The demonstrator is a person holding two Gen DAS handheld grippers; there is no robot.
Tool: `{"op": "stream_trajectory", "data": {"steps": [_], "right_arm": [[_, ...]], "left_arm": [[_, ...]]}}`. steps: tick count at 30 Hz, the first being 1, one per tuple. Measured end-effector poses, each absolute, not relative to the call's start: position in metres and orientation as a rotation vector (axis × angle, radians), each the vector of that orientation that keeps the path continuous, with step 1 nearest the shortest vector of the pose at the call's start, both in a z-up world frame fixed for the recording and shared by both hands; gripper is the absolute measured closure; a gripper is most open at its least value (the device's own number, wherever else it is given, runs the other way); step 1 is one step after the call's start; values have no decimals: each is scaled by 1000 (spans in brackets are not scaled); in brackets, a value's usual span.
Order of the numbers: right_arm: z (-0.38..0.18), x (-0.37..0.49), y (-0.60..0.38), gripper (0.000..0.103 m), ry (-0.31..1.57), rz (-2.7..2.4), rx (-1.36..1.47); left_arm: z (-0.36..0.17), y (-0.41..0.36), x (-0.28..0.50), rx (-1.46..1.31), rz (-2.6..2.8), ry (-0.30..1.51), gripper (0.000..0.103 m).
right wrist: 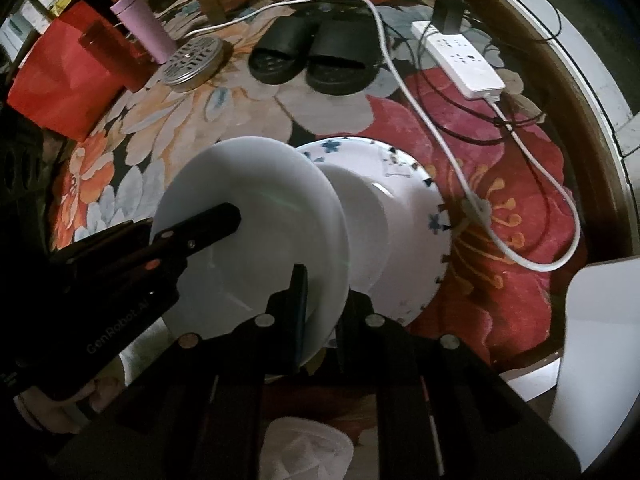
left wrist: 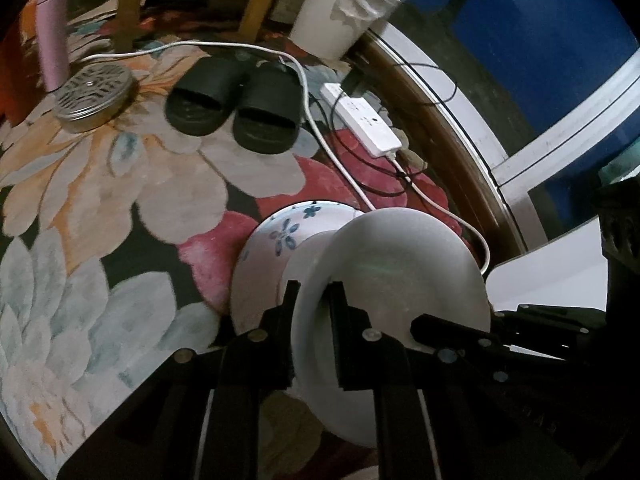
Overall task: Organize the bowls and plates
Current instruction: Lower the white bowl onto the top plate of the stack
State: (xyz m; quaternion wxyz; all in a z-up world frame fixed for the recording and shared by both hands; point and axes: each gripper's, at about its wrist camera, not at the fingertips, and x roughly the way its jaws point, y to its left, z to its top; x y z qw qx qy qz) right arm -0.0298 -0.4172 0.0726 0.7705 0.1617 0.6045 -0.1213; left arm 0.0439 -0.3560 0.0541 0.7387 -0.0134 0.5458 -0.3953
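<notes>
Gripping one smooth white bowl by its thin rim, left claw and right claw both pinched narrow on it (glossy, round), hovering above a flower-patterned plate lying on the plush floral carpet.

left gripper: fingers clamped, angled downward | right gripper: fingers clamped, pointing steeply down
</notes>
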Motion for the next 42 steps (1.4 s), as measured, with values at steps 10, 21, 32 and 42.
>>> {"op": "stream_trajectory", "data": {"steps": [10, 21, 32, 42], "right_arm": [[61, -28, -444, 89, 1313, -318, 370], [45, -31, -443, 89, 1352, -304, 377], [43, -29, -443, 88, 1357, -299, 375], [41, -26, -446, 87, 1345, -295, 392]], "left_arm": [[40, -388, 51, 22, -907, 1233, 89], [27, -389, 43, 61, -894, 1254, 87], [25, -390, 45, 80, -889, 1258, 86], [30, -384, 49, 12, -923, 1279, 52]]}}
